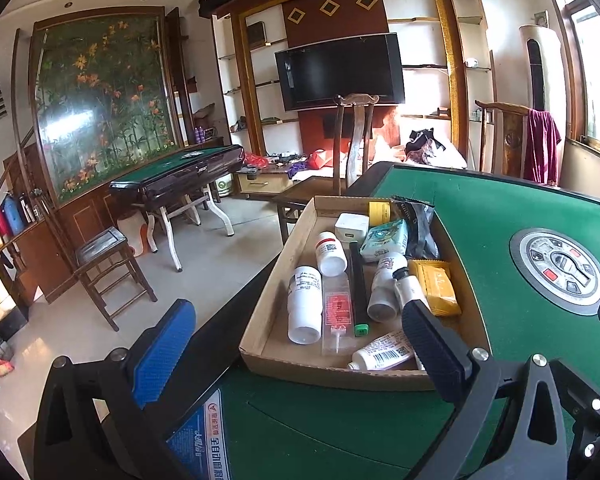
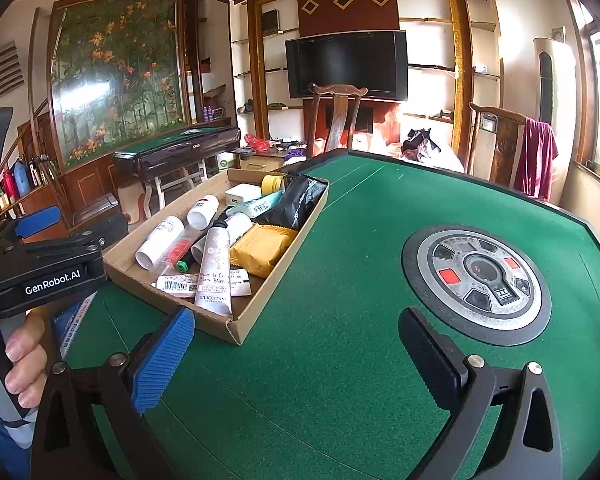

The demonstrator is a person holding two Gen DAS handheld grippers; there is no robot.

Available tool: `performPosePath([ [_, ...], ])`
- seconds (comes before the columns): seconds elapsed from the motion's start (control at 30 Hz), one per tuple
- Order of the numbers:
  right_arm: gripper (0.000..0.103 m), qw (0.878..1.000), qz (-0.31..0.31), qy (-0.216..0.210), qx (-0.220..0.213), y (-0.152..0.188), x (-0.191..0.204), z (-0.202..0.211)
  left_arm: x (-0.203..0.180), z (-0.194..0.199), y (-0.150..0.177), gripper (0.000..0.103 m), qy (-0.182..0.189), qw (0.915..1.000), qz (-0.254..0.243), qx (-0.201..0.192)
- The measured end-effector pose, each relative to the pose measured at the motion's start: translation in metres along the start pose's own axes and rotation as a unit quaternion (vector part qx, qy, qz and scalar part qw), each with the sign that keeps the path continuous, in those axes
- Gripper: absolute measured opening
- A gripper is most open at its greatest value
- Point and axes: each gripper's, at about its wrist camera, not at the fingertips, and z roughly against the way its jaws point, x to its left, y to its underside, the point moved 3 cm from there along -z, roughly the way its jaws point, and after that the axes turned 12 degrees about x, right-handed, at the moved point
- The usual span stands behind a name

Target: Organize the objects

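A shallow cardboard box (image 1: 296, 240) sits on the left part of the green felt table (image 1: 480, 216). It holds white bottles (image 1: 304, 304), a black marker with a green cap (image 1: 358, 288), a yellow packet (image 1: 436, 288), a barcoded tube (image 1: 384, 354), a tissue pack (image 1: 384, 240) and a black pouch (image 1: 418, 224). My left gripper (image 1: 300, 352) hovers open over the box's near end, holding nothing. My right gripper (image 2: 298, 356) stands open and empty above bare felt, right of the box (image 2: 244, 328). A pale hand-cream tube (image 2: 216, 268) lies on top of the pile.
The table's round control dial (image 2: 476, 280) is at the right. A blue printed card (image 1: 204, 440) lies at the table's near left edge. A hand (image 2: 24, 356) grips the left tool's handle. Wooden chairs (image 1: 354, 140) stand behind the table, and a second game table (image 1: 180, 176) beyond.
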Motion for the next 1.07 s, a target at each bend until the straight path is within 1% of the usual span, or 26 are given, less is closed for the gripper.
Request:
performPosePath([
  [0.17,0.103,1.0,0.0,0.0,0.002,0.0003,0.0003,-0.0005,-0.0012,-0.0027,0.0012,0.103,0.006,1.0,-0.003,0.007],
  [0.6,0.103,1.0,-0.001,0.001,0.002,0.0001,0.0005,-0.0004,-0.0031,-0.0022,0.0026,0.103,0.013,0.9999,-0.005,0.007],
  [0.9,0.103,1.0,-0.002,0.002,0.002,-0.0007,0.0008,0.0004,-0.0007,-0.0044,0.0045,0.103,0.011,0.9998,-0.003,0.016],
  [1.0,0.103,1.0,-0.002,0.002,0.002,-0.0007,0.0008,0.0005,-0.0009,-0.0032,0.0047,0.103,0.02,0.9997,-0.006,0.012],
  [1.07,0.103,1.0,-0.001,0.002,0.0,-0.0006,0.0012,0.001,-0.0012,-0.0025,0.0056,0.103,0.016,0.9998,-0.007,0.009],
])
